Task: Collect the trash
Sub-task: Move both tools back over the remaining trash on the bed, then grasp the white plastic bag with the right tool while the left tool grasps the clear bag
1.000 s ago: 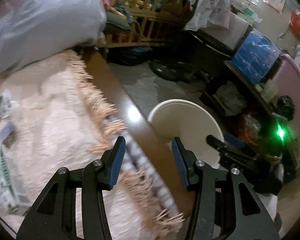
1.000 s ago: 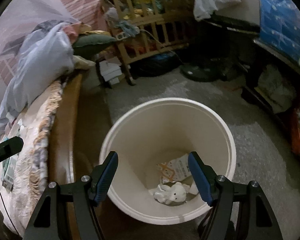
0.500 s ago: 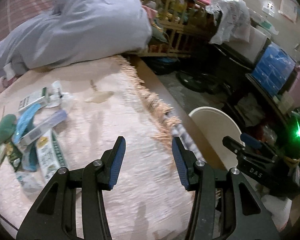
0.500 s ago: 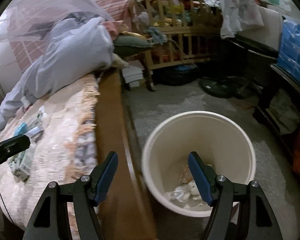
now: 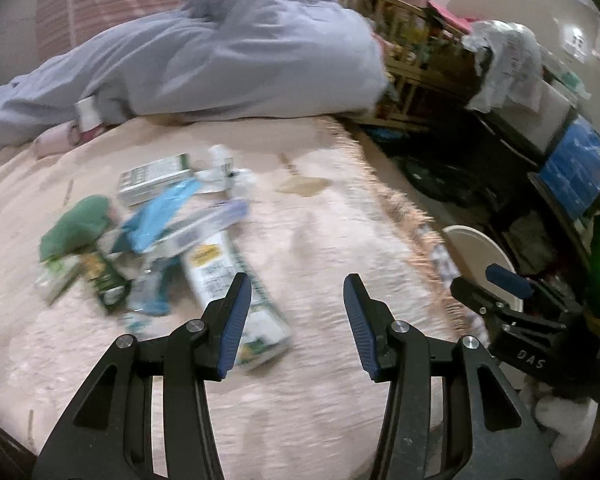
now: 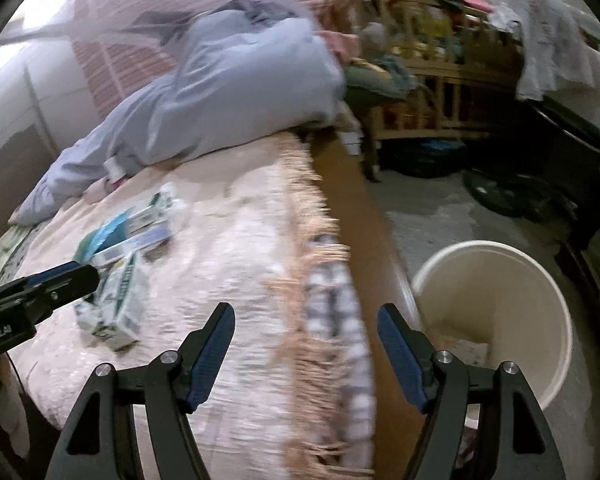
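The cream bin (image 6: 496, 320) stands on the floor just beside the bed's wooden edge (image 6: 364, 216), and it serves as the landmark here. Inside it, low against the near wall, some paper scraps (image 6: 462, 350) already lie, so part of the collecting looks done.

Most of the trash is well apart from the bin, up on the bed's pink fringed blanket (image 5: 320, 240). There a loose heap (image 5: 160, 240) is spread out: a long white-and-green carton (image 5: 236, 292) nearest the bin side, a blue wrapper (image 5: 160, 216) and a flat white-and-green box (image 5: 152, 178) farther from it, and a green crumpled piece (image 5: 76, 226) farthest away. Blur hides the smaller bits.

The left gripper (image 5: 296, 312) hangs over the blanket, the carton's end just beside one finger, its fingers parted with nothing between them. The right gripper (image 6: 306, 350) is nearer the bin, over the blanket's fringe, fingers spread wide and also empty.

By my reading, several pieces remain to be picked up and carried across to the bin, so the task is at an early-to-middle stage.
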Motion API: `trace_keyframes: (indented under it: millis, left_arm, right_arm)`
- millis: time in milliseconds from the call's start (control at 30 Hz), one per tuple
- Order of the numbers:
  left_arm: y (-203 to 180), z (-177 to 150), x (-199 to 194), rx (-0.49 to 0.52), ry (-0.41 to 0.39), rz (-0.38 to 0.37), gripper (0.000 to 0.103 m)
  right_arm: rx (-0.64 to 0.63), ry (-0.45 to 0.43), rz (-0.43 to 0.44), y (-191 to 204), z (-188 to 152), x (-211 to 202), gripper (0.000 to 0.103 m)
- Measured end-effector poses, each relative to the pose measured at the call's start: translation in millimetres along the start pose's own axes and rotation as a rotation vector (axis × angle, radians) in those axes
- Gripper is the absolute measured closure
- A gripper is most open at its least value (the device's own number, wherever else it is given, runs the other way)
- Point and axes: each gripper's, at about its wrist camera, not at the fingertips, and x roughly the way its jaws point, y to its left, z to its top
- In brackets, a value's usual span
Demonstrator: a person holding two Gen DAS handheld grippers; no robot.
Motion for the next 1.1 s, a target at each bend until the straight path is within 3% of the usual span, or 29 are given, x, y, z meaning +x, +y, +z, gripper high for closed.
trace_keyframes:
  millis: [233,433,567,867,1100]
  left_arm:
    - [60,-15,-14,-0.064,0.016,0.072,0.057]
    - [102,-35,-9,-0.133,0.07,0.045,0.056]
    - [112,-45,2,-0.169,0.115,0.01,0.056]
    - [114,-48,17,-0.139,0.134,0.013,0.056]
    - [119,-47,39,-0.149,0.162,-0.006,0.056]
  right_arm:
    - [-0.064,0.028,0.072,42,4,13,0.032]
    - [-0.111,0.056,0.121,70,5,25,0.031]
    - [-0.148,0.073,0.138,88,9,39,0.031]
    - [-0.168,0.092,0.204,106,43,72,0.031]
    - [-0.166,0.126,0.244,120,82,126,0.031]
